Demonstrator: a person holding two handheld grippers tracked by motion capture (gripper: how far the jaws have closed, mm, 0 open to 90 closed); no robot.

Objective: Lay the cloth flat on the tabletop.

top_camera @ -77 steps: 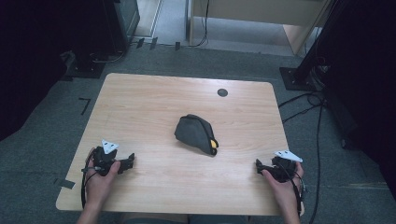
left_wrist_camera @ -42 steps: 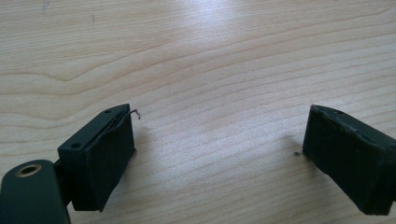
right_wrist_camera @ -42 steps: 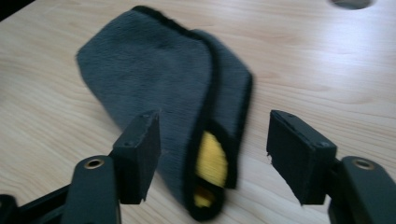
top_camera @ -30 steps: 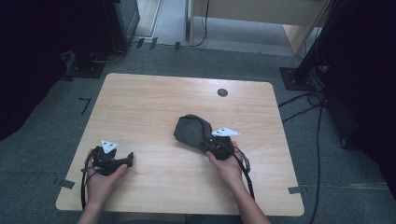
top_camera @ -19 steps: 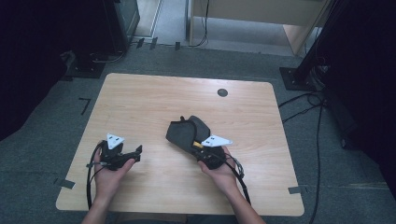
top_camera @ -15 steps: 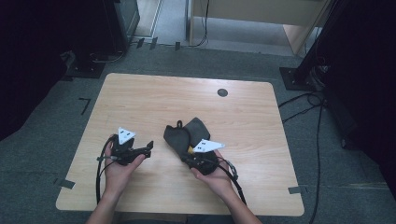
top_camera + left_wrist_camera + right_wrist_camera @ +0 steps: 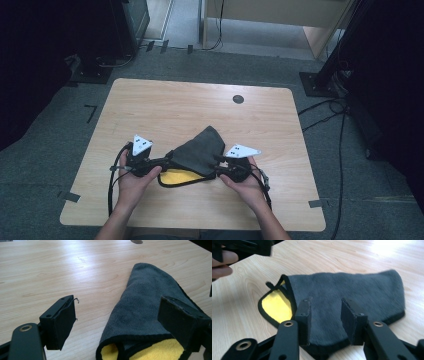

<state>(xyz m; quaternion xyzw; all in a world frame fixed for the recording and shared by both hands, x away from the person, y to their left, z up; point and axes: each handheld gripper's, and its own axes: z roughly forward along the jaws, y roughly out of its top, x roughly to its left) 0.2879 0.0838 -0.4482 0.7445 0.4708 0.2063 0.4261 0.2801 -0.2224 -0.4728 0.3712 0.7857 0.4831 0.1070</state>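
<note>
So the wooden table (image 7: pixel 150 110) had just one thing on it, a grey cloth (image 7: pixel 200 150) with a yellow underside, lying folded over near the person's edge between the two hands, yellow peeking out at the front. Biggest risk as I saw it: both grippers were at opposite sides of a floppy, doubled-up cloth, so a grab could easily catch only the top layer or both layers together, and then a pull would just drag the whole bundle across the table instead of opening it. It could also slip free if a jaw only nipped the black hem. The left gripper (image 7: pixel 120 325) had its jaws spread wide, straddling the near corner of the cloth where the yellow showed, pads not pressing on it. The right gripper (image 7: pixel 324 320) was only partly open; its jaws had just been opening, hovering over the grey edge with cloth below the gap, nothing pinched as far as I could tell.
</note>
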